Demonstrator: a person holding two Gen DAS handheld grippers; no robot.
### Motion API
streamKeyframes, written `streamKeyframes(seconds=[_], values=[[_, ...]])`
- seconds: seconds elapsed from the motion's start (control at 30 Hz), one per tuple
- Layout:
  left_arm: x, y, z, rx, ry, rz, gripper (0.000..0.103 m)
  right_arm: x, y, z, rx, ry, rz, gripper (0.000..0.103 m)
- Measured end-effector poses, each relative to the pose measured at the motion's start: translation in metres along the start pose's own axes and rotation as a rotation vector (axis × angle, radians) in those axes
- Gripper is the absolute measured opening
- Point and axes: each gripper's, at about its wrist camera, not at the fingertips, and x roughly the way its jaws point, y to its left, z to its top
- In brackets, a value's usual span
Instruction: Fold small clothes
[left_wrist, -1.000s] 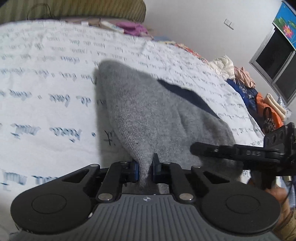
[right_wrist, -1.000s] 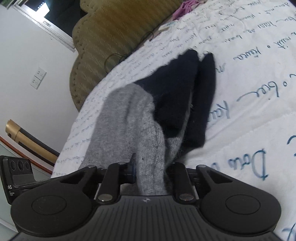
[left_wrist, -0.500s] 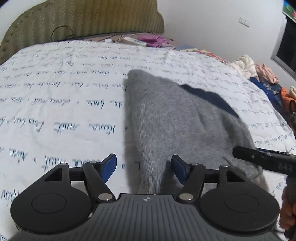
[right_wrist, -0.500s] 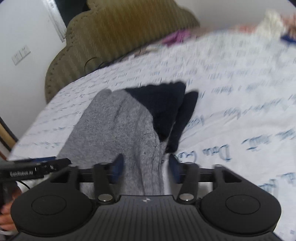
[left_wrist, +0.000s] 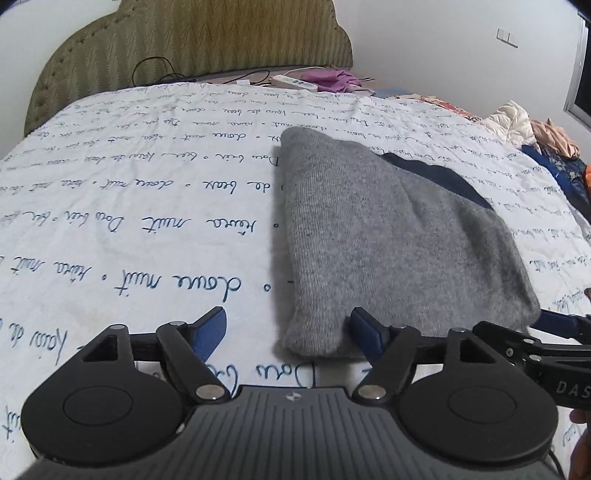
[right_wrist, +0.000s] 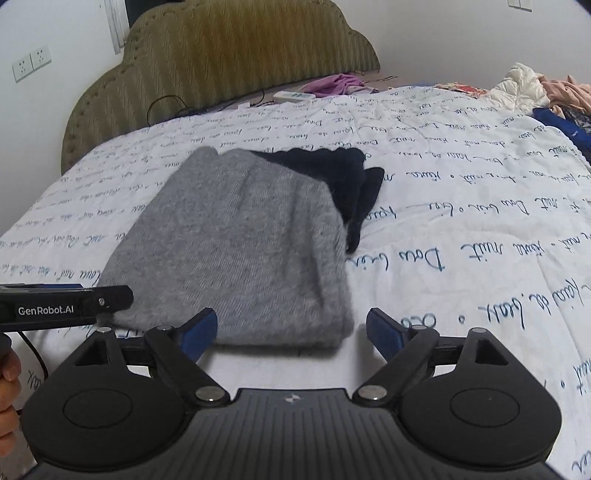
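A folded grey knit garment (left_wrist: 384, 236) (right_wrist: 240, 251) with a dark navy part (left_wrist: 436, 177) (right_wrist: 347, 181) showing at its far side lies flat on the white quilt (left_wrist: 110, 221) (right_wrist: 480, 229). My left gripper (left_wrist: 288, 328) stands at the garment's near left corner. Its jaws are still opening, the corner lies between them and the blue pads do not press on it. My right gripper (right_wrist: 291, 326) sits at the near right corner. Its jaws are also still opening, wide, with the grey edge lying loose between them.
The quilt carries blue handwriting print. An olive padded headboard (left_wrist: 199, 40) (right_wrist: 229, 59) stands at the far end, with a power strip (left_wrist: 293, 82), a cable and a purple cloth (right_wrist: 338, 84) in front of it. A pile of clothes (left_wrist: 532, 129) (right_wrist: 546, 92) lies at the far right.
Both grippers were shut on the grey garment's near edge a second ago. They have let go and pulled back a little, and the garment now lies flat on the quilt.
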Motion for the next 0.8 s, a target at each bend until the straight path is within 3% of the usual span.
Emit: streamKeyframes(seconds=[0.1, 0.33, 0.8], values=[[-0.005, -0.001, -0.005, 0.012, -0.002, 0.02, 0.082, -0.006, 0.003, -0.005, 0.003, -0.004, -0.006, 0.098], [-0.013, -0.001, -0.017, 0.0, 0.003, 0.044, 0.092, -0.013, 0.008, -0.017, 0.012, 0.009, -0.027, 0.099], [-0.021, 0.002, -0.038, -0.001, 0.011, 0.101, 0.096, -0.018, 0.023, -0.033, -0.043, 0.017, -0.029, 0.101]])
